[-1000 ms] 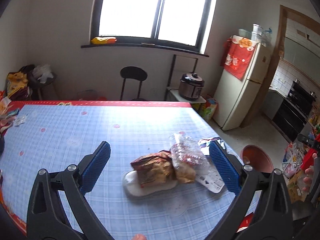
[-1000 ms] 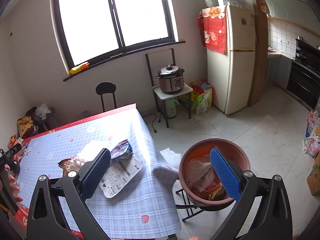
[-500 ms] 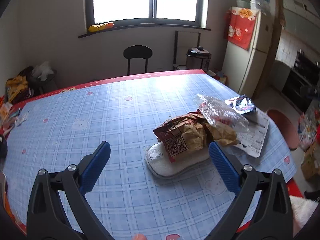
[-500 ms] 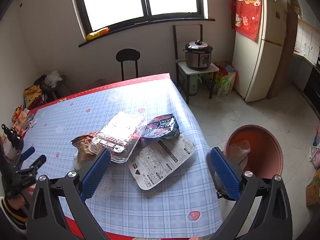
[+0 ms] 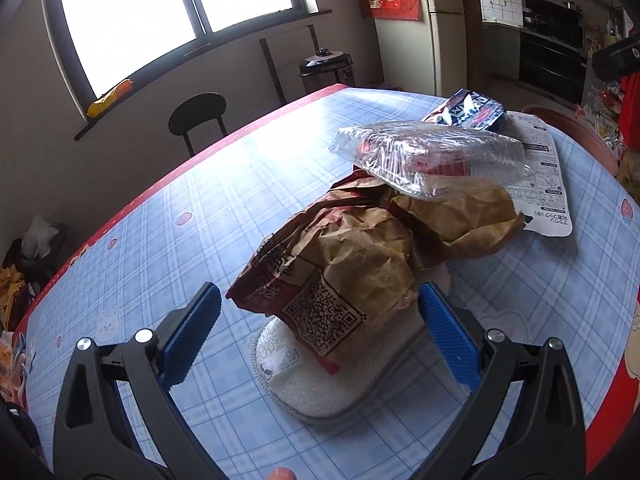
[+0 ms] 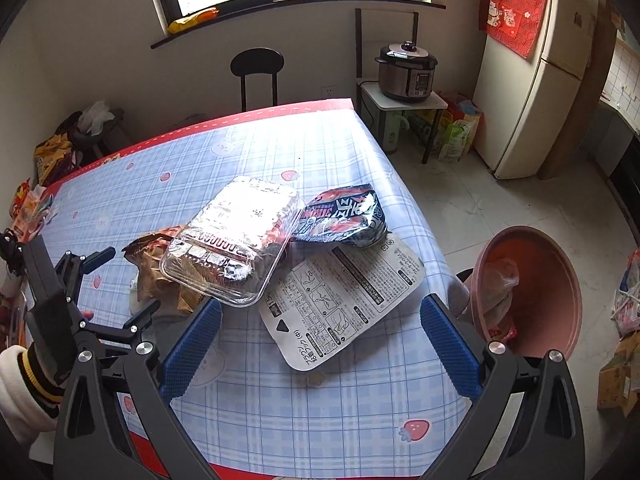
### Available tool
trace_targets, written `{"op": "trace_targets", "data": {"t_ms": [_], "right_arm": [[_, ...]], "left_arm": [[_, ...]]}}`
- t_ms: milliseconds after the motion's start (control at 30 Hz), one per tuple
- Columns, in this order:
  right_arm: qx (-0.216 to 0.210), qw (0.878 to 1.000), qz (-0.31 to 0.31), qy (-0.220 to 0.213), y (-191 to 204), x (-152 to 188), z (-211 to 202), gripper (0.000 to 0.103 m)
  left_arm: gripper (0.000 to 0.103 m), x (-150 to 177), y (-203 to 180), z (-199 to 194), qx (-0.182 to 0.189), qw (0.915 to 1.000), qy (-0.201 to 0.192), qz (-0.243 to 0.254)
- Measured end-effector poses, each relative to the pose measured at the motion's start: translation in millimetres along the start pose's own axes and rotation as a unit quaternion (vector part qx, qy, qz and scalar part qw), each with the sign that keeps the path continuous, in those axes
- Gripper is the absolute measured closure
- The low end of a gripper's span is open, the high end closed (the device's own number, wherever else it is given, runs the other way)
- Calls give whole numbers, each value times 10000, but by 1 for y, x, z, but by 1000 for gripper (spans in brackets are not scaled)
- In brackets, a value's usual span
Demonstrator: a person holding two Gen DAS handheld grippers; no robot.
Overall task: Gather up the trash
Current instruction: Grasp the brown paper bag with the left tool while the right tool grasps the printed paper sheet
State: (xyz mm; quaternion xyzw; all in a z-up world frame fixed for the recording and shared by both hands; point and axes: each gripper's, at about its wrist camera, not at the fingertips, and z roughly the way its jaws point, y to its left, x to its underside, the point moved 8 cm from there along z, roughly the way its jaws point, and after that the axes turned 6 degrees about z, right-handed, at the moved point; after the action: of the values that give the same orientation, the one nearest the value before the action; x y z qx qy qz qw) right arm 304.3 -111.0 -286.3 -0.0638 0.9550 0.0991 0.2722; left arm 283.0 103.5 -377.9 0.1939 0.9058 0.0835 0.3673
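Note:
A heap of trash lies on the blue checked table. A crumpled brown paper bag rests on a white foam tray. A clear plastic box leans on the bag. Behind it sit a dark snack packet and a white printed lid sheet. My left gripper is open, its blue pads on either side of the bag and foam tray. My right gripper is open, hovering above the lid sheet. The left gripper also shows at the left of the right wrist view.
A reddish bin holding a plastic bag stands on the floor off the table's right edge. A black chair is at the far side. A rice cooker on a small stand and a fridge line the wall.
The left gripper has moved in close and low onto the paper bag and foam tray. The right gripper has swung from the bin back over the table, nearer the lid sheet.

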Motion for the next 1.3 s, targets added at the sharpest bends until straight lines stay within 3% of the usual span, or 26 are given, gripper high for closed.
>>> {"op": "trace_targets", "data": {"t_ms": [267,433,633,700,767,1000,1100,1167,1300], "right_arm": [[183,9997,-1,158,-12,6,15,5],[183,9985,368,356,-37,16,41,5],[-79,9935,1047,441,-65,23,85,9],[-208,9910,1270,366,-70,20,97,13],[-359,9902,1328,223,-66,11,104,13],[-147,9924,1189,262,-52,11,115,21],[-96,9915,1281,213,-60,15,115,38],[-207,9895,1406,278,-65,18,115,66],[-392,9872,1532,207,-68,22,108,77]], "left_arm": [[6,-4,5,26,94,9999,49,127],[6,-1,6,35,180,9997,117,79],[18,2,9,34,297,9994,123,-111],[47,5,6,33,445,9988,188,-91],[55,8,7,34,274,9992,280,-22],[60,10,9,21,459,9984,209,-259],[70,11,13,11,468,9980,101,-403],[76,12,18,3,538,9965,20,-642],[84,16,28,-15,583,9924,-89,-1081]]}}
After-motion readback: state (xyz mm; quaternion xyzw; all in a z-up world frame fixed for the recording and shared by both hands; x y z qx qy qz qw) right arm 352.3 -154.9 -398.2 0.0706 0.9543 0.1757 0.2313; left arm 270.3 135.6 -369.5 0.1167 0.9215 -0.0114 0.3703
